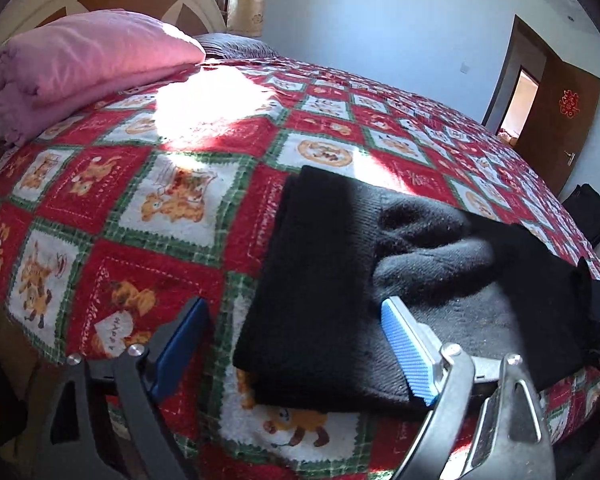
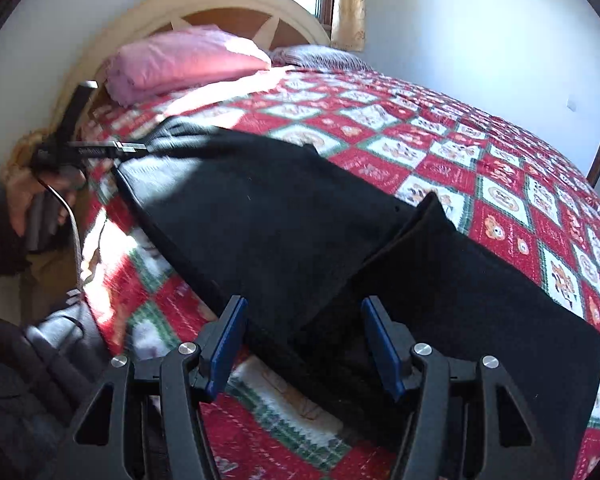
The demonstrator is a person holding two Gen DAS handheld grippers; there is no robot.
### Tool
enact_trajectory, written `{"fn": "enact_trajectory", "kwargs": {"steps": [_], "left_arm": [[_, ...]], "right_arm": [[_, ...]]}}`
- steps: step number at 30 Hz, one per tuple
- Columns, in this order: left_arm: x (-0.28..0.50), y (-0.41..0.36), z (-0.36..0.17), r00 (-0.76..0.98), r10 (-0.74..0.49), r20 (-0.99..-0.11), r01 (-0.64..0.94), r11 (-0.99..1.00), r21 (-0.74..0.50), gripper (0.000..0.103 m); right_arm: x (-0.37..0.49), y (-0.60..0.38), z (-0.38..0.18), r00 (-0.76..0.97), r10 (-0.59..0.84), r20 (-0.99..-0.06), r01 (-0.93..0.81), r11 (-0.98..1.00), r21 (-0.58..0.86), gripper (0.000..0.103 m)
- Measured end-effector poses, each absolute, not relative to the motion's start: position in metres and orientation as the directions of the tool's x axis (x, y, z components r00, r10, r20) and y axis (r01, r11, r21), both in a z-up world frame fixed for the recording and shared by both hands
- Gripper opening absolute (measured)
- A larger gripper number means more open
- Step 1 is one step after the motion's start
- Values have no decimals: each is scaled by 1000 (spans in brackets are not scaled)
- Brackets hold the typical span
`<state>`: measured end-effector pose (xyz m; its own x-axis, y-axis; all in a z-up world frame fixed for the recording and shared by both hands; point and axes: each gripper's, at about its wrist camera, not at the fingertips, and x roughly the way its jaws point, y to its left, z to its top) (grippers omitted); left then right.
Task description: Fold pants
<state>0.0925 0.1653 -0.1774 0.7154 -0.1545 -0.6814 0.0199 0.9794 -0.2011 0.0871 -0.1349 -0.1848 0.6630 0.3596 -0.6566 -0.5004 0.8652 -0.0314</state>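
Observation:
The black pants lie folded on the red patterned bedspread. In the left wrist view my left gripper is open, its blue pads spread wide over the near left edge of the pants, with a rumpled bump of cloth beyond the right pad. In the right wrist view the pants stretch from the near edge toward the left. My right gripper is open just above their near edge, holding nothing. The left gripper also shows there, at the pants' far left end.
A folded pink blanket and a grey pillow sit at the headboard. A brown door stands open at the far right. A dark bag lies beside the bed. Dark clothing and a cable are at the left bedside.

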Motion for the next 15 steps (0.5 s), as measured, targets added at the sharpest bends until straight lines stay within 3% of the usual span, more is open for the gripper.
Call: {"fn": "enact_trajectory", "kwargs": {"steps": [6, 12, 15], "left_arm": [[92, 168, -180, 720, -187, -668, 54, 975, -216, 91], [92, 145, -175, 719, -107, -687, 38, 993, -115, 74], [94, 141, -176, 715, -110, -690, 50, 993, -106, 73]], "right_arm": [[94, -153, -181, 687, 370, -626, -431, 900, 59, 61], [106, -175, -189, 695, 337, -635, -320, 936, 147, 61], [107, -179, -188, 702, 330, -631, -301, 941, 156, 61]]}}
